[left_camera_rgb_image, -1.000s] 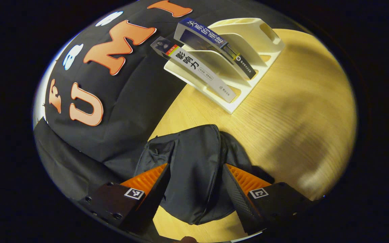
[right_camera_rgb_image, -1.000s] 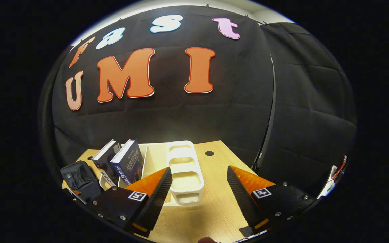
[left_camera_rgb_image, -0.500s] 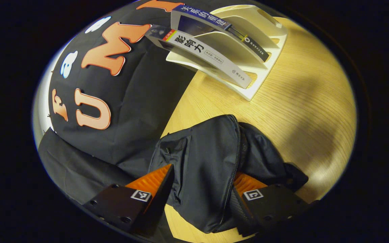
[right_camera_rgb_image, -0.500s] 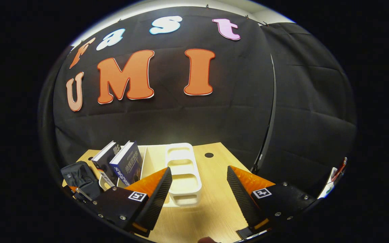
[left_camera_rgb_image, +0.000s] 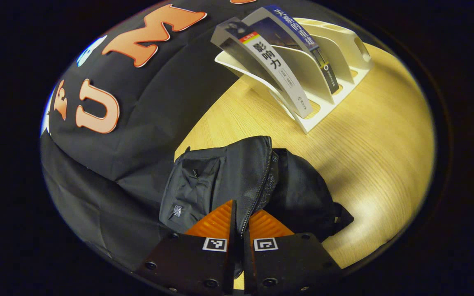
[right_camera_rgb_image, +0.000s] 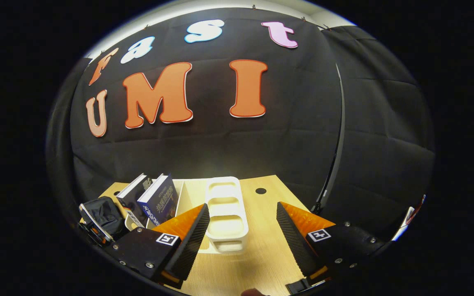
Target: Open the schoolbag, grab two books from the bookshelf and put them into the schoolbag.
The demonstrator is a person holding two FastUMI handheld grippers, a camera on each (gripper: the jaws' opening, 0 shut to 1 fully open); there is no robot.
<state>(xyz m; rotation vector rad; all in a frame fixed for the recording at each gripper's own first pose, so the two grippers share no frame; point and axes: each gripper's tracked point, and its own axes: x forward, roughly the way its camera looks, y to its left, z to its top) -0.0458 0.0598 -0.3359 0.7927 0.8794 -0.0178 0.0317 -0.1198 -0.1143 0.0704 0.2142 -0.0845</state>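
Observation:
The black schoolbag (left_camera_rgb_image: 216, 176) lies on the wooden table, its zip line running down between my left gripper's fingers. My left gripper (left_camera_rgb_image: 242, 216) is shut on the bag's fabric at the zip. Beyond it stands the white bookshelf (left_camera_rgb_image: 344, 57) with a white-spined book (left_camera_rgb_image: 280, 78) and a blue book (left_camera_rgb_image: 298, 35) leaning in its slots. In the right gripper view, my right gripper (right_camera_rgb_image: 241, 224) hangs open over the table with nothing between its fingers, just in front of the bookshelf (right_camera_rgb_image: 225, 205). The blue book (right_camera_rgb_image: 159, 201) and the schoolbag (right_camera_rgb_image: 105, 211) sit to its left.
Bare wooden table (left_camera_rgb_image: 377, 135) spreads to the right of the bag and in front of the shelf. A small round hole (right_camera_rgb_image: 260, 190) sits in the tabletop near the back edge. Black cloth walls close the booth behind and to the sides.
My left gripper has closed from wide open onto the bag's zip area and shifted closer over the bag. The right gripper has barely moved.

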